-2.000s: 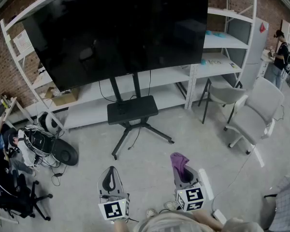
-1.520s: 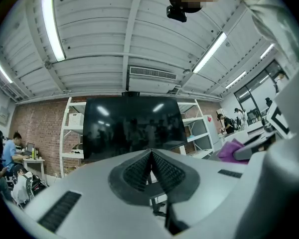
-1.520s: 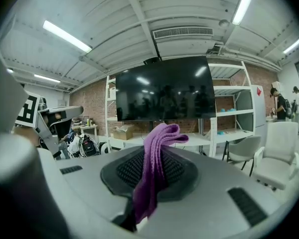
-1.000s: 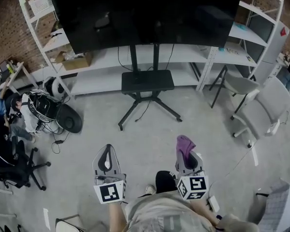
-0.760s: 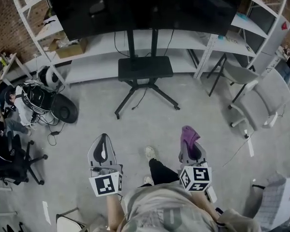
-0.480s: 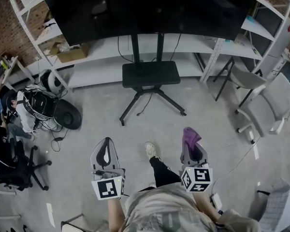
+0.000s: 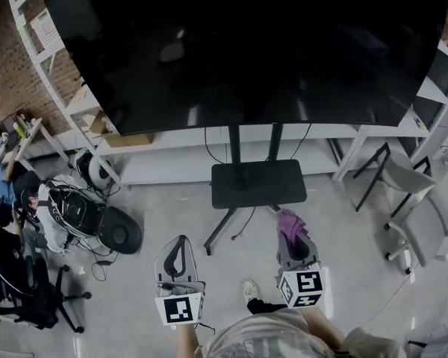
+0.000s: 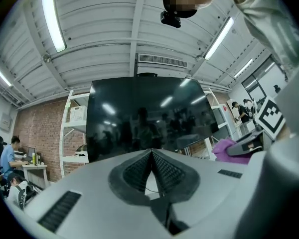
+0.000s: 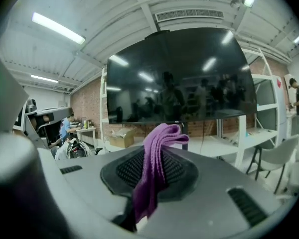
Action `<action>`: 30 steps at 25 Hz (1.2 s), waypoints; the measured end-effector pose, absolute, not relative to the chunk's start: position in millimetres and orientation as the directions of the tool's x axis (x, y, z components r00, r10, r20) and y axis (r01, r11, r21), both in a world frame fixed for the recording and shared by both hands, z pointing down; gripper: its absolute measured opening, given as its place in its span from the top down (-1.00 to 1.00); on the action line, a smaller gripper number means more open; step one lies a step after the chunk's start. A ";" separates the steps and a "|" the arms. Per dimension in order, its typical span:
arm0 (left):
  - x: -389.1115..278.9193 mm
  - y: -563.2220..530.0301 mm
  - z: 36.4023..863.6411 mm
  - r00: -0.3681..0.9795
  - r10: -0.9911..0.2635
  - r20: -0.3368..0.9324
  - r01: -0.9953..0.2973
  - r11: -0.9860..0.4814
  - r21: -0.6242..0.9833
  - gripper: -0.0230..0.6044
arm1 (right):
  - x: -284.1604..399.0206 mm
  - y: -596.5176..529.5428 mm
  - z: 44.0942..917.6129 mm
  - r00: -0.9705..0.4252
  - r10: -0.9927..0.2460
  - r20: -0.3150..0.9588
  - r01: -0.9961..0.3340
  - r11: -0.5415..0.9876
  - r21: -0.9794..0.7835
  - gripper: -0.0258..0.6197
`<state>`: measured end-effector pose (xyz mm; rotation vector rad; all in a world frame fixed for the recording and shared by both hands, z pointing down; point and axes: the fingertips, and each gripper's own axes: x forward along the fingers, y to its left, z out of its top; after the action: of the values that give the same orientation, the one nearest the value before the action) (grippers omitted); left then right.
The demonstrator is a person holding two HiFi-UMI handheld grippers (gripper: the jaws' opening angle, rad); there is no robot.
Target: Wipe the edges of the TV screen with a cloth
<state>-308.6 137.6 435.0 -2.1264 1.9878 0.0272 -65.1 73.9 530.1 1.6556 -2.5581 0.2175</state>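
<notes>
Right gripper view: right hand-held gripper (image 9: 157, 156) clamps purple cloth (image 9: 150, 183), TV (image 9: 179, 78) ahead.

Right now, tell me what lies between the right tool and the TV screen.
Head view: from the right tool, bare floor, then the stand's black shelf, then the TV screen.

Bright ceiling strip lights, fisheye-warped edges

No legible text, labels or numbers anywhere.
</notes>
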 end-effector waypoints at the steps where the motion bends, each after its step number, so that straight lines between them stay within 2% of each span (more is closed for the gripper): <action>1: -312.1 118.0 432.3 0.078 -0.982 -0.175 -0.985 -0.049 -0.167 0.88 | -76.4 51.9 520.5 -0.424 -0.898 0.121 -0.906 0.419 -0.064 0.73; 6: -318.3 40.3 422.3 0.102 -0.978 -0.184 -0.978 -0.065 -0.198 0.88 | -143.6 -36.1 480.1 -0.538 -0.843 0.003 -0.843 0.538 0.000 0.73; 9: -325.8 13.6 417.1 0.138 -0.980 -0.144 -0.953 -0.092 -0.288 0.88 | -180.4 -60.0 460.7 -0.595 -0.803 -0.037 -0.803 0.595 0.032 0.73; 12: -341.1 -8.2 408.1 0.117 -0.975 -0.190 -0.977 -0.079 -0.196 0.88 | -206.7 -73.6 454.2 -0.617 -0.785 -0.054 -0.787 0.616 0.030 0.73; 24: -431.6 -87.0 396.5 0.194 -0.955 -0.224 -0.972 -0.157 -0.173 0.88 | -270.3 -127.1 445.9 -0.494 -0.867 -0.060 -0.869 0.495 -0.006 0.73; 30: -485.8 -109.1 408.1 0.198 -0.963 -0.184 -0.969 -0.164 -0.186 0.88 | -322.3 -147.7 455.4 -0.493 -0.870 -0.030 -0.868 0.494 -0.048 0.73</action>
<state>-485.8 -109.1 408.1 -2.2142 1.8384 0.0327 -322.3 -147.7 455.4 1.6057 -2.7582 0.0413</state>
